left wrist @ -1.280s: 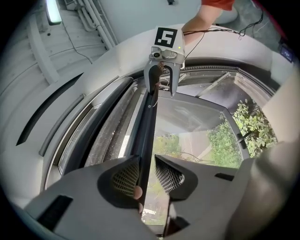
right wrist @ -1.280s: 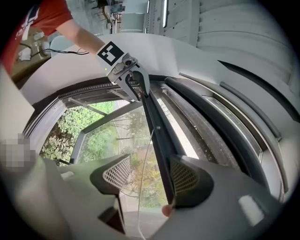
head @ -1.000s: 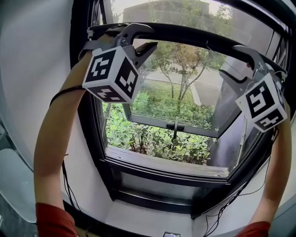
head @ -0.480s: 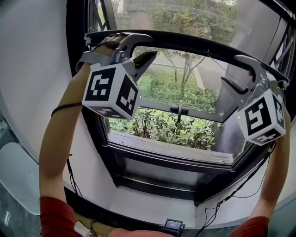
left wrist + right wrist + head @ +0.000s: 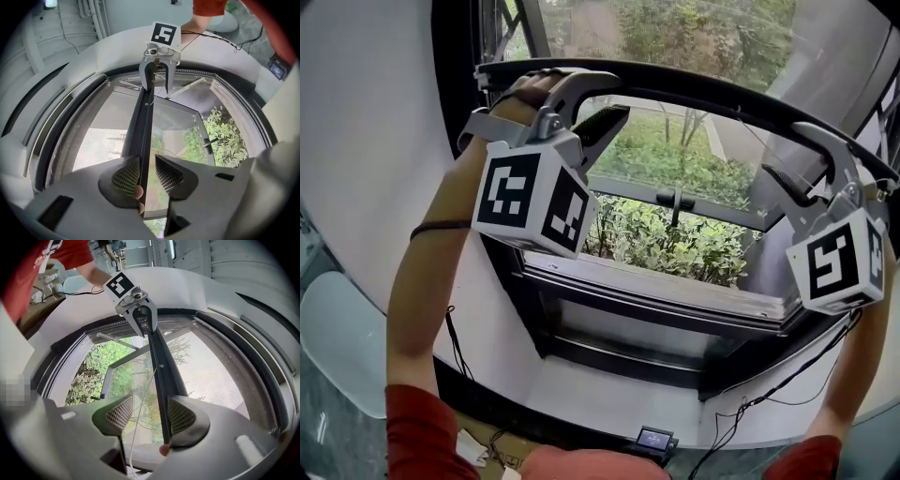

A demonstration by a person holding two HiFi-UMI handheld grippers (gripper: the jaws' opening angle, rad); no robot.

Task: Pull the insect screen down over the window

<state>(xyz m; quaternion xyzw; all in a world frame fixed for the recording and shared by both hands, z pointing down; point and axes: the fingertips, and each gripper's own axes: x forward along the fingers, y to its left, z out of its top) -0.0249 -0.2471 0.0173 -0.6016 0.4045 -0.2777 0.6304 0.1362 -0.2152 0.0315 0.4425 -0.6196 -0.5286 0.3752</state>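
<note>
The insect screen's black bottom bar (image 5: pixel 694 94) arcs across the upper window, with grey mesh (image 5: pixel 101 140) above it. My left gripper (image 5: pixel 614 97) straddles the bar near its left end. Its jaws have just been opening; the bar (image 5: pixel 143 122) rests against one pad while a gap shows at the other. My right gripper (image 5: pixel 780 148) straddles the bar near its right end. Its jaws have just been closing, and the bar (image 5: pixel 161 366) lies along one pad with daylight at the other. Each gripper view shows the other gripper far down the bar (image 5: pixel 159 75) (image 5: pixel 143 319).
Below the bar, the outward-opened window sash with its handle (image 5: pixel 675 199) sits over green shrubs. The grey sill (image 5: pixel 656 291) and dark frame run beneath. A thin white cord (image 5: pixel 140 408) hangs beside the bar. Cables and a small device (image 5: pixel 654 438) lie by the lower wall.
Both grippers and the screen bar have come down together toward the sill. More mesh shows above the bar, and the uncovered opening under it is shorter.
</note>
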